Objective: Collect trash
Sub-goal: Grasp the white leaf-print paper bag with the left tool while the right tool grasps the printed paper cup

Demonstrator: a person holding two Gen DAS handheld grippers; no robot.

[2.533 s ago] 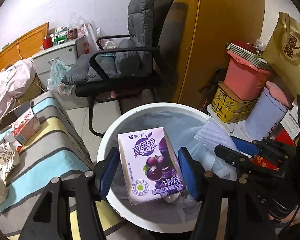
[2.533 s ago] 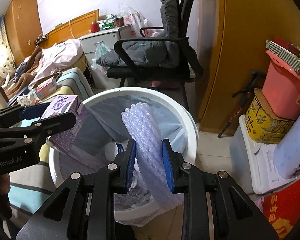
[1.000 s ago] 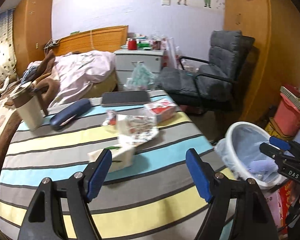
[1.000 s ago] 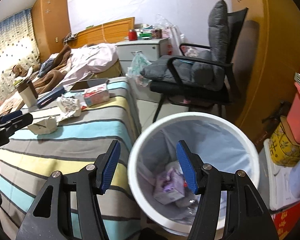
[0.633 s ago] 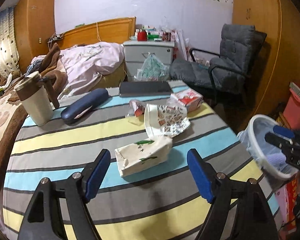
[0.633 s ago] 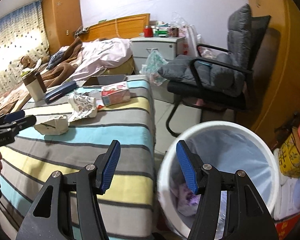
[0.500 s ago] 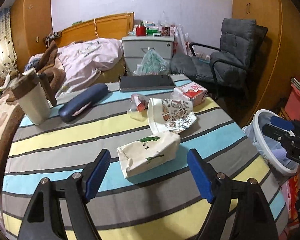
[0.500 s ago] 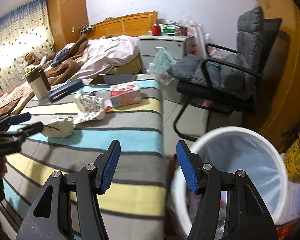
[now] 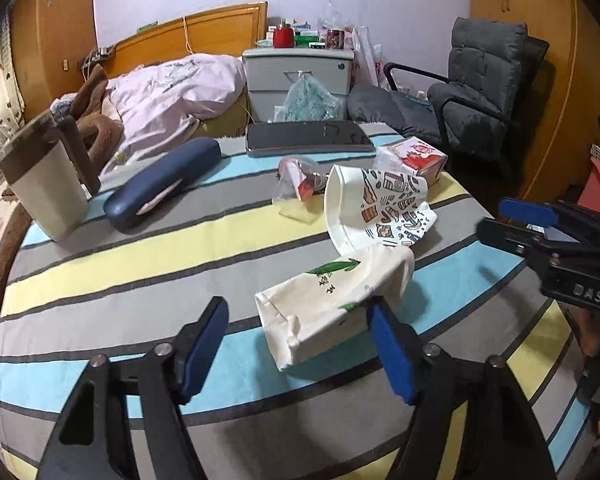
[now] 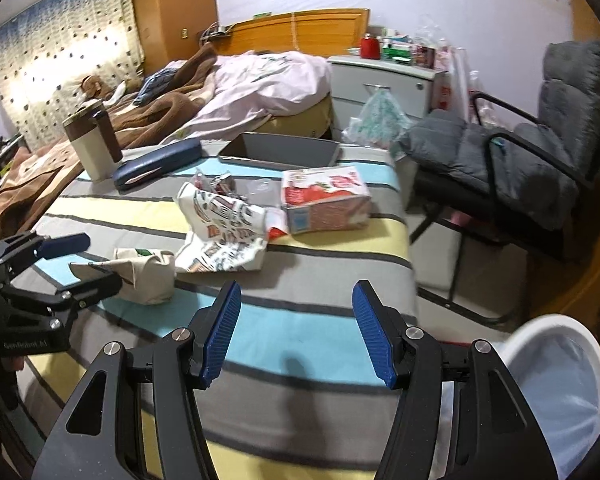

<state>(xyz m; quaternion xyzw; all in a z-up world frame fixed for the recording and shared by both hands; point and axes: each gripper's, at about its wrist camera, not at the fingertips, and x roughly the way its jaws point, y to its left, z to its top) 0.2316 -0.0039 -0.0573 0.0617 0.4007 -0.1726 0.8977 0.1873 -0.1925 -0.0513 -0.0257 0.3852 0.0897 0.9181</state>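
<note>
Both grippers spread wide over the striped worktop, neither holding anything.

The left gripper hangs low with its jaws apart around the near end of a crumpled cream paper bag; its right pad looks just against the bag's side. Just past the bag lies a crushed patterned paper cup, then a clear wrapper and a red-and-white carton toward the far right edge. The right gripper hovers open above the worktop's right edge, well apart from the trash, with the white bin on the floor below its right side.
</note>
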